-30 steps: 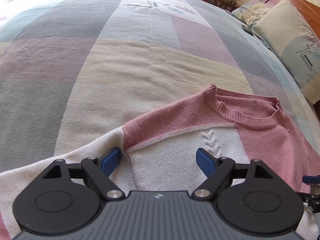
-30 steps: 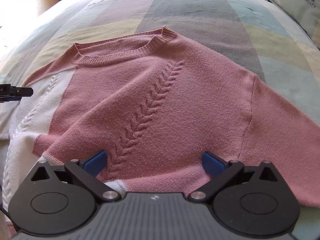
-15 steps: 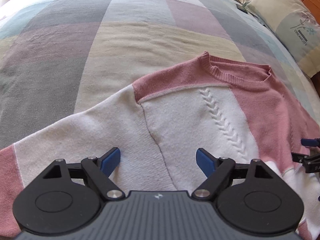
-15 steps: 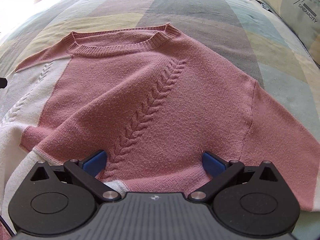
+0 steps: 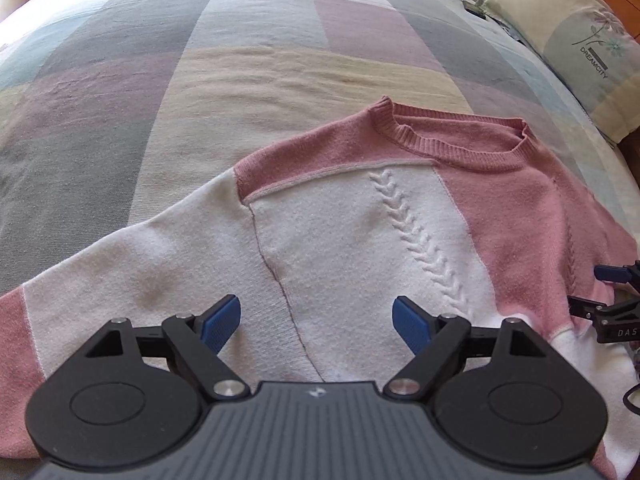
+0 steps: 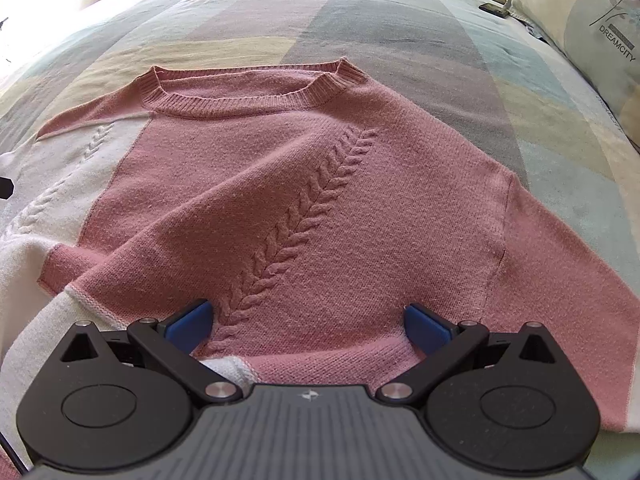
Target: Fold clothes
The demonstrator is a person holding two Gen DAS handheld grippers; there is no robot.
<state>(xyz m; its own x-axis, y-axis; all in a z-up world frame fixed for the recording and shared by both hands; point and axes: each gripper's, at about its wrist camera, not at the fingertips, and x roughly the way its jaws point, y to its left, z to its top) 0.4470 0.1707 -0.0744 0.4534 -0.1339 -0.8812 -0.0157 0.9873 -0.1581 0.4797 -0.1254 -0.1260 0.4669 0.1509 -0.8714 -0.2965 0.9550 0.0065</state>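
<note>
Grippers first, nearest my view: my left gripper (image 5: 316,322) stands wide with nothing between its pads, low over the sweater's (image 5: 360,248) white panel, and my right gripper (image 6: 306,322) stands just as wide over the pink panel by the hem. Sweater lies face up and spread on the bed (image 5: 240,80), running straight away from both grippers, hem near me and collar (image 6: 248,88) far. Its left sleeve (image 5: 80,300) trails out to the left, nearer my left gripper; its right sleeve (image 6: 560,240) runs off to the right, nearer my right. Body is rumpled near the hem. Beyond the collar are bare bedspread and a pillow (image 5: 576,40) at far right.
</note>
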